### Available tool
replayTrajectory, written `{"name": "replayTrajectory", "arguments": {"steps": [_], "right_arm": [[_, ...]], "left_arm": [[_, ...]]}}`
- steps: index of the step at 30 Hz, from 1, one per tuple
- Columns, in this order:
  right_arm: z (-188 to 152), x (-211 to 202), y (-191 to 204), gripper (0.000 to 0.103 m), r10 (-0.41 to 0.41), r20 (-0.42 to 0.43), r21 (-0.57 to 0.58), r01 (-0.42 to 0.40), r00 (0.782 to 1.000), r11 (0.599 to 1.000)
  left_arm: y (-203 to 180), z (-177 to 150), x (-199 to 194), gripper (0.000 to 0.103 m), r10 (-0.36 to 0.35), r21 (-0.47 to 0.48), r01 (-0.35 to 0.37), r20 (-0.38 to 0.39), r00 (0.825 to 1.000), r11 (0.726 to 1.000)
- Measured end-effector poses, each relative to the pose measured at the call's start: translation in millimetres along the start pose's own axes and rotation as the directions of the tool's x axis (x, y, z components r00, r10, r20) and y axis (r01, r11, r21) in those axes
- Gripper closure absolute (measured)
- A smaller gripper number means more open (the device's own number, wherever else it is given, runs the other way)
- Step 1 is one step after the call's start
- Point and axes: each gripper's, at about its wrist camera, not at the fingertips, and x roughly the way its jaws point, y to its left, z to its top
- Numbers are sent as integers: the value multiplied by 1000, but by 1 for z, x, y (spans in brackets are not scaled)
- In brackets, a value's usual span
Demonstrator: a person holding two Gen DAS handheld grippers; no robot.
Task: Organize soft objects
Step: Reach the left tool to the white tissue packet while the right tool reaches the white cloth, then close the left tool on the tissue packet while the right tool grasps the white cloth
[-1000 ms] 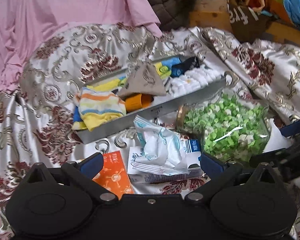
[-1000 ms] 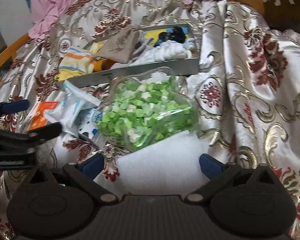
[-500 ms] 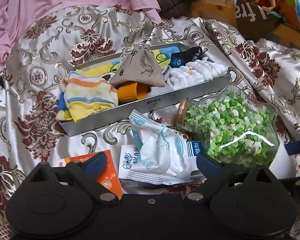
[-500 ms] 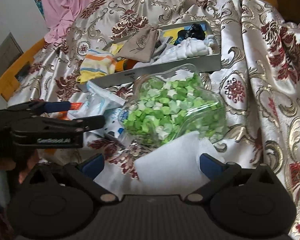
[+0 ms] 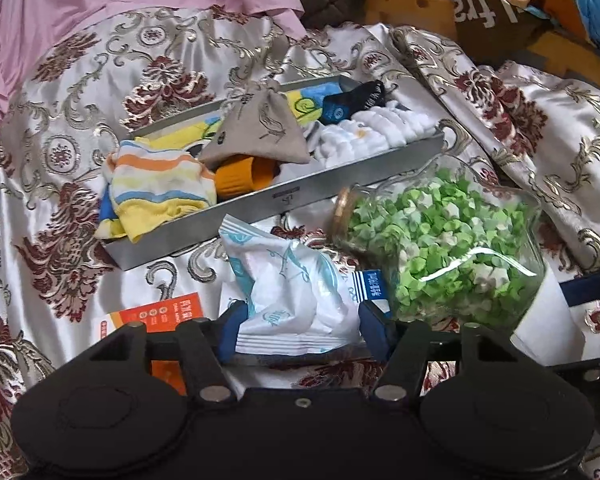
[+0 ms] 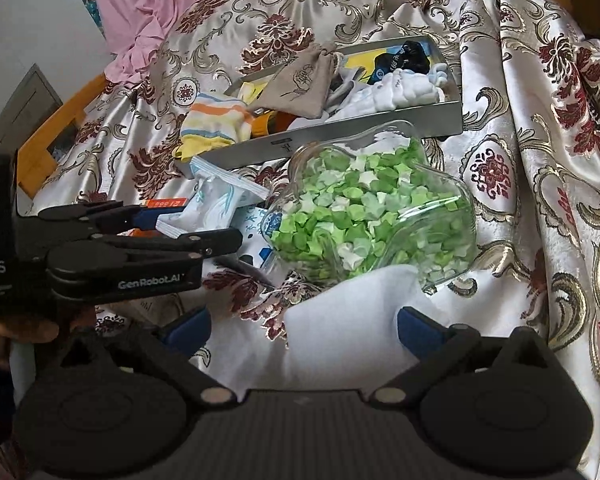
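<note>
White and pale blue, the crinkled tissue pack (image 5: 296,296) lies on the patterned satin bedspread (image 5: 80,92) in front of the grey metal tray (image 5: 284,196), and the left gripper (image 5: 300,328) has its blue pads pressed against the pack's two sides, pinching it. Just right of the pack, a glass jar (image 5: 448,248) of green paper stars lies on its side. Socks fill the tray, a striped sock (image 5: 160,188) hanging over its near edge beside a beige pouch (image 5: 260,128). The right gripper (image 6: 304,328) hovers with jaws spread wide over a white cloth (image 6: 340,320), touching nothing.
</note>
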Motion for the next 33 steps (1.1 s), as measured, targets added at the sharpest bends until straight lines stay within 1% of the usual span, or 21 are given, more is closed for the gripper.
{"name": "replayTrajectory", "arguments": {"steps": [3,6,10,13,17,18,20,26,30,33], "right_arm": [[0,0,-1,6,6,-3,3,-6,1000,1000],[-1,1,0,10,4,-12,-4,-4,1000,1000],[-2,-1,1,20,-26,-4,-15,26,1000,1000],[-3,-3,0,30,-49,-2,-14,49,999,999],[-3,-4,-1,41,-74,1,-12,74,997,997],[-3,-4,-2,43,-80,1,-13,80,997,997],[-4,-4,-1,50,-100,2,-22,100,995,995],[-5,-4,0,58,-123,5,-32,124,992,992],[-5,-4,-1,61,-129,9,-40,129,992,991],[-5,-6,-3,66,-128,11,-39,128,992,991]], "left_arm": [[-2,1,-2,41,-4,5,4,3,1000,1000],[-6,1,-5,42,-24,5,24,6,1000,1000],[-15,0,-11,42,-46,28,45,16,999,999],[-22,-2,-14,42,-66,41,65,15,998,997],[-28,-5,-17,42,-69,69,67,19,997,995],[-28,-6,-17,42,-67,69,66,18,998,995],[-27,-6,-17,42,-70,60,69,15,997,996],[-29,-9,-17,42,-73,59,71,18,997,996],[-28,-8,-19,42,-77,45,76,20,997,996],[-28,-8,-23,42,-80,40,79,25,996,996]]}}
